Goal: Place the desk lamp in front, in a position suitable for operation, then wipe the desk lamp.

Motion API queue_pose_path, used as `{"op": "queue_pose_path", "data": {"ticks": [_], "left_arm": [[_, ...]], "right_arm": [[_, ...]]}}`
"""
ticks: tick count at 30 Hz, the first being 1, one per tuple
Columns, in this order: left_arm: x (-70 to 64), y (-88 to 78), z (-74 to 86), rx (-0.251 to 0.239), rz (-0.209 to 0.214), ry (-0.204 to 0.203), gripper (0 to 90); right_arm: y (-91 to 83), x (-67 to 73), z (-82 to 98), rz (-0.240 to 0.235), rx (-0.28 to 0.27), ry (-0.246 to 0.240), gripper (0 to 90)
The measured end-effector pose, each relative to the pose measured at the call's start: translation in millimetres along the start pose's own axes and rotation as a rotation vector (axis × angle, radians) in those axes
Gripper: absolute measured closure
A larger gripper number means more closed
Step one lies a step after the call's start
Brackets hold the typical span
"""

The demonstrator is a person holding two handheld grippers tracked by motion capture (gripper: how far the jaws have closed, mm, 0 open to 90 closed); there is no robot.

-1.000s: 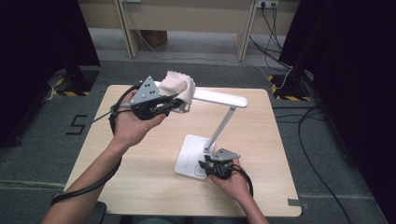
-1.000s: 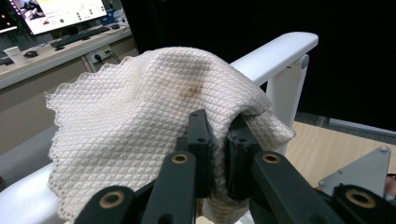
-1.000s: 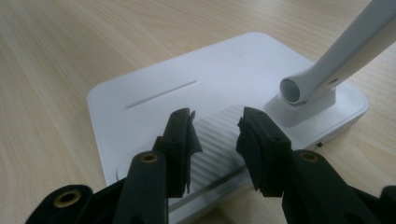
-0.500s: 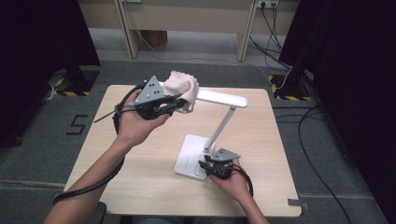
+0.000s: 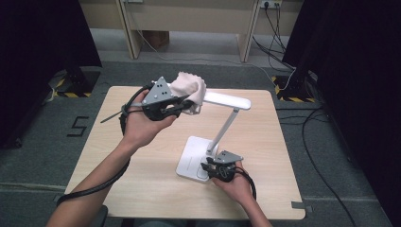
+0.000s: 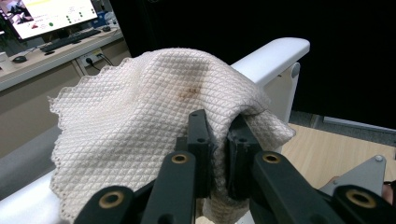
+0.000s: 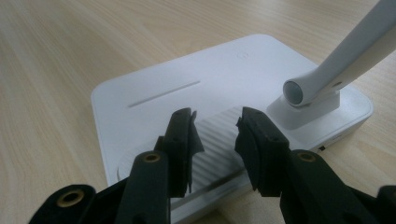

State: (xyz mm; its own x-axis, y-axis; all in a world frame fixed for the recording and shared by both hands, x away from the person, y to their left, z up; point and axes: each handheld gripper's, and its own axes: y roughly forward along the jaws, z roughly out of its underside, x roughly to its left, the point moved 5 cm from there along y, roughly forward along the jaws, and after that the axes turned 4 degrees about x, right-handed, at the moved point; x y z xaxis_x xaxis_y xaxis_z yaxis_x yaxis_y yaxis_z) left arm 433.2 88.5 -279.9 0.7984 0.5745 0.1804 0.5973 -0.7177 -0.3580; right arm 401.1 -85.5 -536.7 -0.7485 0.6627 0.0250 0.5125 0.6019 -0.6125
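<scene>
A white desk lamp stands on the wooden table (image 5: 118, 156), with its flat base (image 5: 191, 158) near the front. Its slanted arm (image 5: 226, 125) rises to a long head (image 5: 229, 99). A cream waffle-weave cloth (image 5: 189, 87) is draped over the left end of the head. My left gripper (image 5: 187, 101) is shut on a fold of the cloth (image 6: 140, 121), just below the lamp head (image 6: 271, 58). My right gripper (image 5: 208, 168) stands open, its jaws resting on the ribbed front of the base (image 7: 187, 88). The arm's hinge (image 7: 303, 93) is just to their right.
Black cables (image 5: 302, 127) trail over the grey carpet to the right of the table. Wooden desk legs (image 5: 246, 38) stand behind it. A floor marking "5" (image 5: 78, 126) lies to the left. The left gripper view shows a monitor (image 6: 51, 14) on a far desk.
My left gripper has slid the cloth slightly to the right along the lamp head. The right gripper has stayed on the base.
</scene>
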Motion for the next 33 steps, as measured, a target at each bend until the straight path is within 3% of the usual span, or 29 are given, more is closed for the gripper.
{"op": "queue_pose_path", "data": {"ticks": [33], "left_arm": [[-9.3,11.8,-9.4,-0.008,0.029,0.017,82.1]], "right_arm": [[-0.1,-0.8,0.5,-0.006,-0.004,-0.004,65.9]]}}
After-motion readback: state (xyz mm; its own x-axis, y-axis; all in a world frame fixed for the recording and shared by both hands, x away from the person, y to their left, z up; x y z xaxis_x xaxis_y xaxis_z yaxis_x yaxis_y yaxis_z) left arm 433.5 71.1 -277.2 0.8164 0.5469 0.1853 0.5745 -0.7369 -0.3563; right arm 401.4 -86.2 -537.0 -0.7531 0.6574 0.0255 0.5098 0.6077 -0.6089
